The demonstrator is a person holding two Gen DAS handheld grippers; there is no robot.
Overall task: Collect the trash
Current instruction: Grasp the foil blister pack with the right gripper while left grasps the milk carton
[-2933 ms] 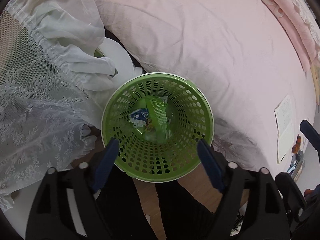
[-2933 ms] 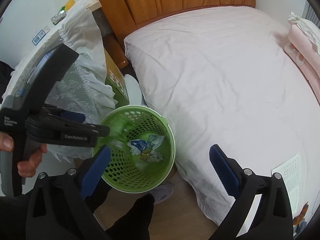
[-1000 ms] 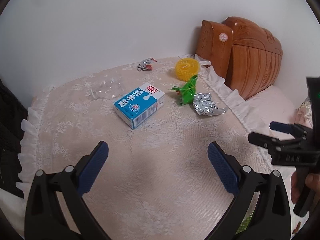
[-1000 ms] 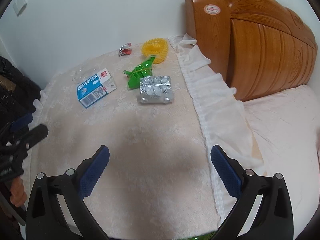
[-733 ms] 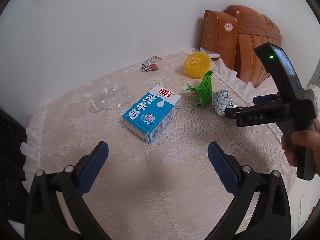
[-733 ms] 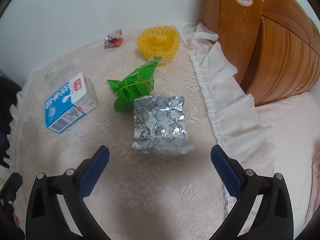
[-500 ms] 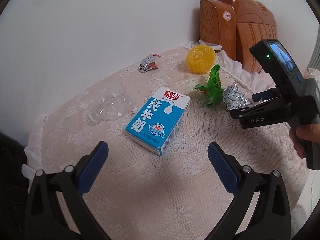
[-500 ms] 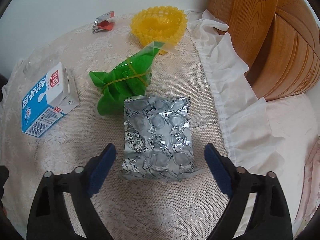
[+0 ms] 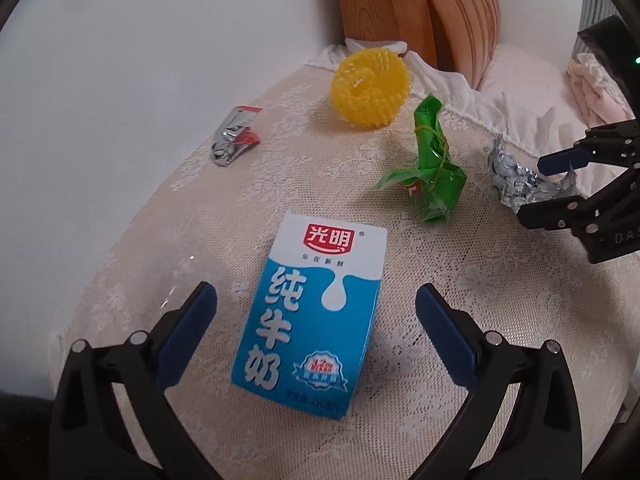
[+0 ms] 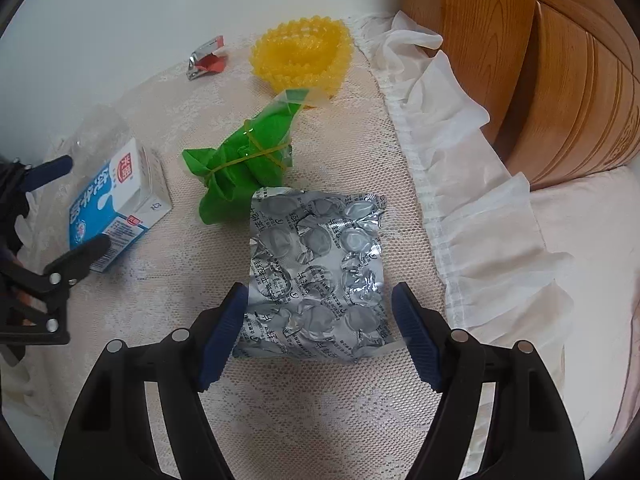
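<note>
Lace cloth (image 9: pixel 500 320), wood headboard (image 10: pixel 560 80), white wall (image 9: pixel 140 60).

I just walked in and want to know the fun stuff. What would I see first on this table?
Probably the big blue-and-white milk carton, lying flat on the lace cloth, right in front of the open left claw. Next, the crinkly silver pill sheet lying between the fingers of the right claw, which have just been closing on it. Behind them sit a bright green wrapper and a bumpy yellow ring near the wall.
</note>
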